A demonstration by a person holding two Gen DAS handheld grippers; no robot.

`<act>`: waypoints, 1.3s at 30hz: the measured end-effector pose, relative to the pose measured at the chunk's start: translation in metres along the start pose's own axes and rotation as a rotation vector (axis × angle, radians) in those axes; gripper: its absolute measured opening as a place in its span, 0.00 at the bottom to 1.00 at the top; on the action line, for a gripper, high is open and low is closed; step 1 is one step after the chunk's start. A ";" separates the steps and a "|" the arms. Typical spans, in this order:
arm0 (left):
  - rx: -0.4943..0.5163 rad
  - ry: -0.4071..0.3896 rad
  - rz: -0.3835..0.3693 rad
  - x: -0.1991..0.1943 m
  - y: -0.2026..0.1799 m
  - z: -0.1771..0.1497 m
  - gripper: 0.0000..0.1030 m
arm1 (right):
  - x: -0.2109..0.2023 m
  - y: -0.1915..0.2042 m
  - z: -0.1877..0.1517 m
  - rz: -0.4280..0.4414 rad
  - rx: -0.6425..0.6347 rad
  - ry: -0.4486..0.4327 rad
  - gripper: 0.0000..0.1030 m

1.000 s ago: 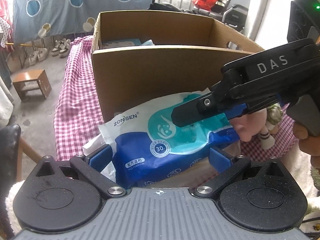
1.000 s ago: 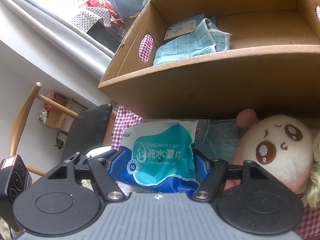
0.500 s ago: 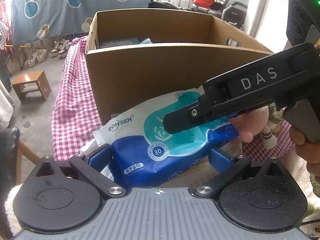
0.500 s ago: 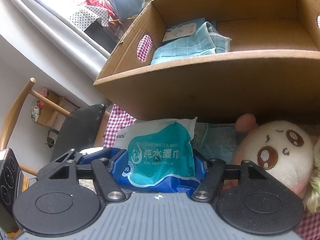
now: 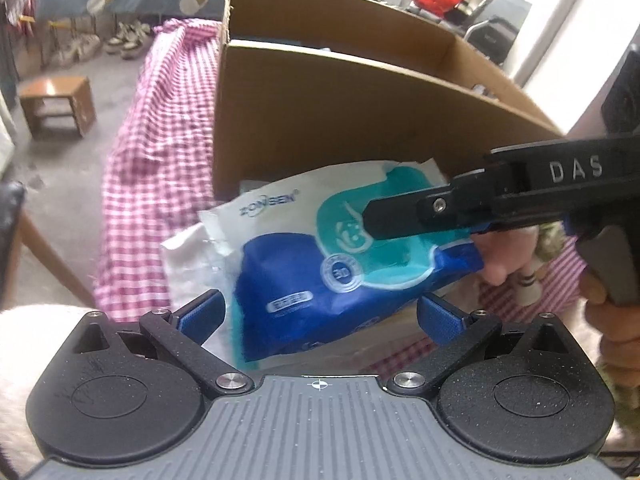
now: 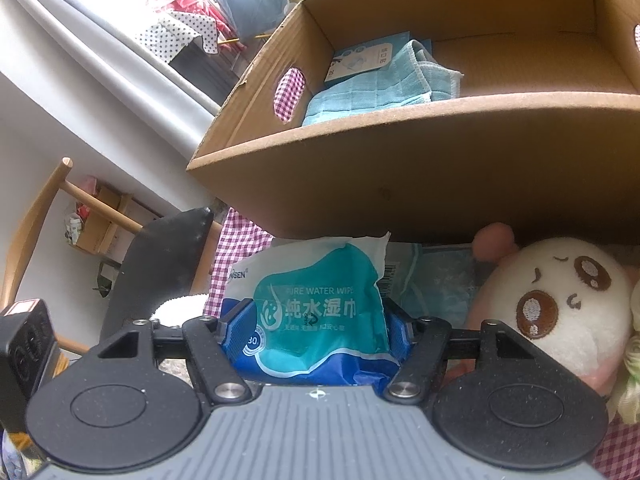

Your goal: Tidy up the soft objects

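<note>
- Two grippers meet on one thing: the blue, teal and white plastic pack of wet wipes [image 6: 320, 316], which sits at 6 o'clock from the open brown cardboard box [image 6: 400, 168], on the pink-and-white checked tablecloth [image 5: 136, 208].
- The right gripper [image 6: 316, 328] has its blue pads pressed on both sides of the pack; its jaws narrowed a little in the last second and have now settled, so the grip looks complete.
- The left gripper [image 5: 320, 316] stands open, its pads clear of the pack on either side. Compared with a second ago its view has rolled, and the pack now sits tilted, its 2 o'clock end raised.
- That suggests the right gripper alone now carries the pack, ready to lift it over the box wall.
- Inside the box lie folded light-blue cloths [image 6: 380, 88]; a white round-faced plush toy [image 6: 552, 304] waits at 3 o'clock from the pack.
</note>
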State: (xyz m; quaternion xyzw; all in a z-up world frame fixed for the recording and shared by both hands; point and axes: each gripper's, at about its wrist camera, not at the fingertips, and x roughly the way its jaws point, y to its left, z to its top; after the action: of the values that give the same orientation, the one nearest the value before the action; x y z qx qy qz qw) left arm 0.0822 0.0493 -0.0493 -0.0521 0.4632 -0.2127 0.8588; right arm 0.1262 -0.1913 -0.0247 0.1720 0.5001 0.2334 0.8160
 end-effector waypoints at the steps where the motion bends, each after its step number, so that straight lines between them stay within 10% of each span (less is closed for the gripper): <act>1: -0.011 -0.001 -0.022 0.001 0.001 0.001 1.00 | 0.000 0.000 0.000 0.005 0.002 0.000 0.67; 39: 0.168 -0.233 0.140 -0.058 -0.048 0.023 0.99 | -0.063 0.039 0.002 0.118 -0.129 -0.231 0.46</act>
State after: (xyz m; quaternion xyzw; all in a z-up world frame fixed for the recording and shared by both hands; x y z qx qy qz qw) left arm 0.0577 0.0278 0.0223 0.0282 0.3436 -0.1830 0.9207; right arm 0.0949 -0.1941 0.0426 0.1739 0.3758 0.2912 0.8624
